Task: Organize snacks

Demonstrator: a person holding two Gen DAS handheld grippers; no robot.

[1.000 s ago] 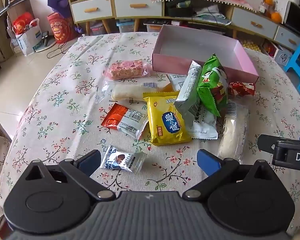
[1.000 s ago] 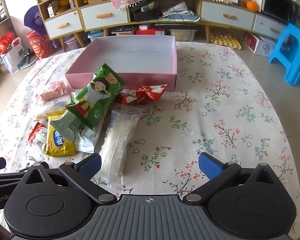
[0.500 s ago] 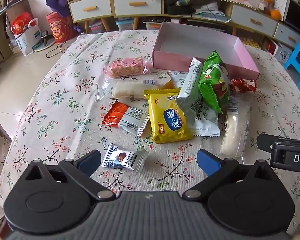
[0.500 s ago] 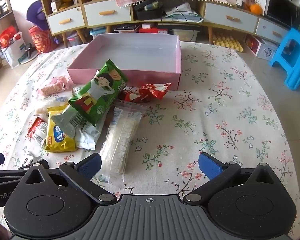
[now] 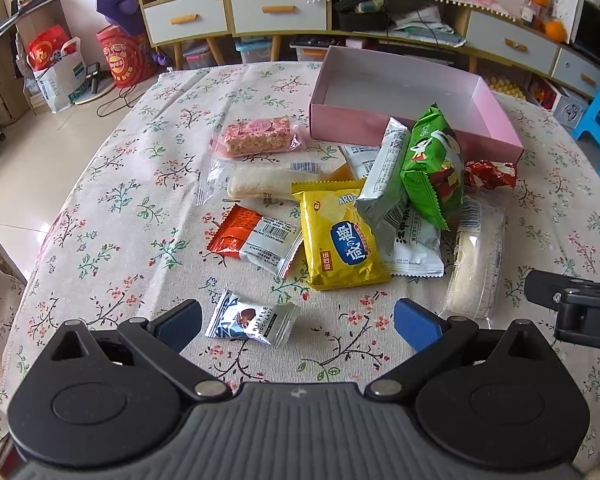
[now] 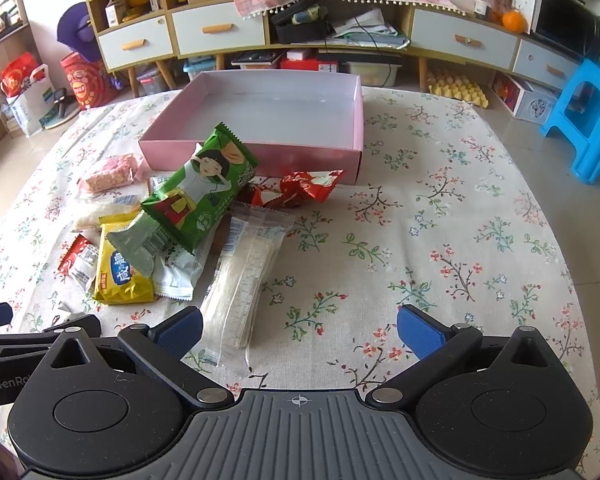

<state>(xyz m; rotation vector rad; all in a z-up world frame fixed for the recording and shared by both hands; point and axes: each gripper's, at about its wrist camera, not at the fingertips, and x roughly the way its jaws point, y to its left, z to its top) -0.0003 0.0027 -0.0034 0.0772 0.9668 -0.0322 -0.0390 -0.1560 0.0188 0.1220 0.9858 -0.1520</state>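
The left gripper (image 5: pixel 298 322) hovers low over the near edge of the tabletop (image 5: pixel 140 208) with its blue-padded fingers (image 5: pixel 414 322) spread wide apart and nothing between them but a small white and blue truffle chocolate packet (image 5: pixel 252 318), which lies flat on the floral cloth, closer to the left finger and touching neither. Just beyond it lie an orange and white wrapper (image 5: pixel 256 240) and a yellow chip bag (image 5: pixel 342 240), the bag's corner overlapping the wrapper. A silver-grey packet (image 5: pixel 384 188) and a green snack bag (image 5: pixel 432 164) lean on the yellow bag and on a white packet (image 5: pixel 414 240) beneath them. Further left, a clear-wrapped pale roll (image 5: pixel 260 182) and a pink nougat bar (image 5: pixel 258 136) lie side by side.

The right gripper (image 6: pixel 298 330) is likewise opened wide and holds nothing, hanging over bare cloth. The near end of a long clear-wrapped rice cracker pack (image 6: pixel 244 276) lies just beside its left finger (image 6: pixel 180 330); whether they touch cannot be told. A crumpled red wrapper (image 6: pixel 300 188) sits beyond that pack, against the front wall of the pink box (image 6: pixel 308 156). The box stands open on the far half of the tabletop, with no snack inside. All the snacks are heaped in front of it, toward its left side in the right wrist view. Part of the right gripper shows at the right edge of the left wrist view, near the cracker pack
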